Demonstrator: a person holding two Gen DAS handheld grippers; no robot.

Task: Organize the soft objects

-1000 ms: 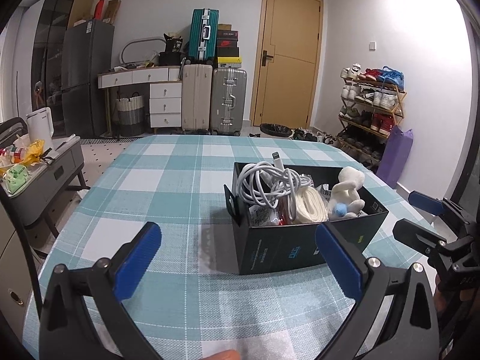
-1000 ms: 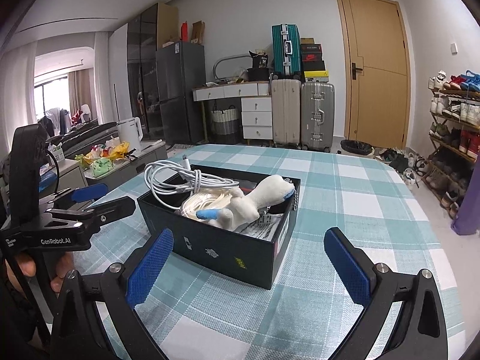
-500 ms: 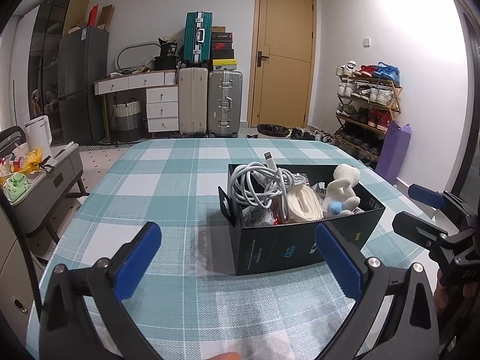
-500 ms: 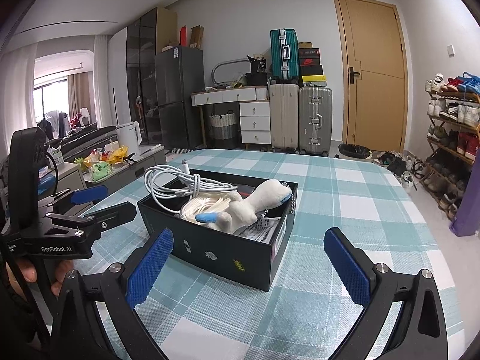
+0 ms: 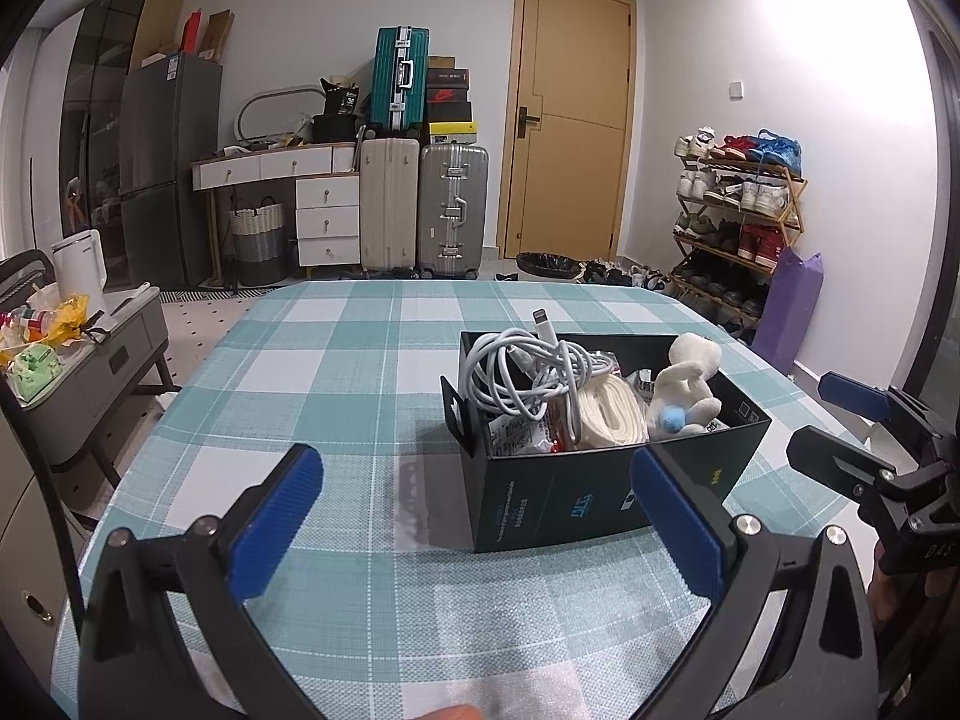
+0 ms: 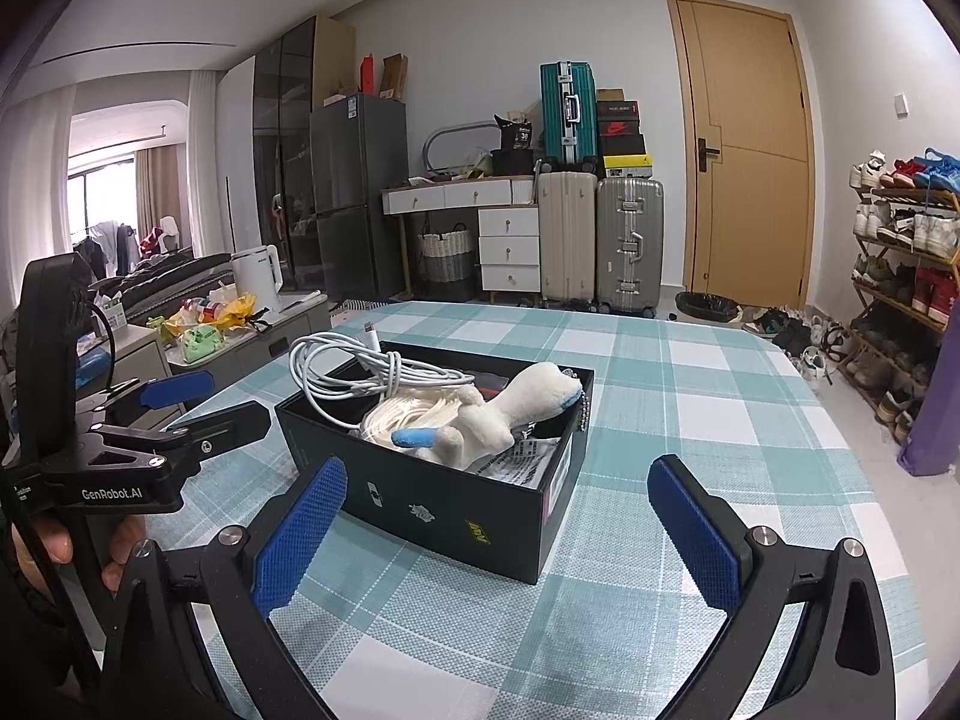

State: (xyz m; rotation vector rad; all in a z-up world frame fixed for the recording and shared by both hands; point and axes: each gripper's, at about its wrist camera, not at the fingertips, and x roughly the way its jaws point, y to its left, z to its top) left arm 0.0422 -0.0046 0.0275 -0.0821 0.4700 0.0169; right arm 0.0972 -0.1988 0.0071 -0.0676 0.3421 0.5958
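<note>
One metal chain (image 6: 581, 405) beside the plush toy (image 6: 510, 414), right-wrist view only.

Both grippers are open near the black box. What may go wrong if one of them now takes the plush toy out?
The white cable is coiled loosely on top of the contents and rises above the rim of the black box, beside the plush toy; it may snag and come out too. The toy's small chain hangs over the rim and may catch. The box looks light, so it may slide on the checked tablecloth.
</note>
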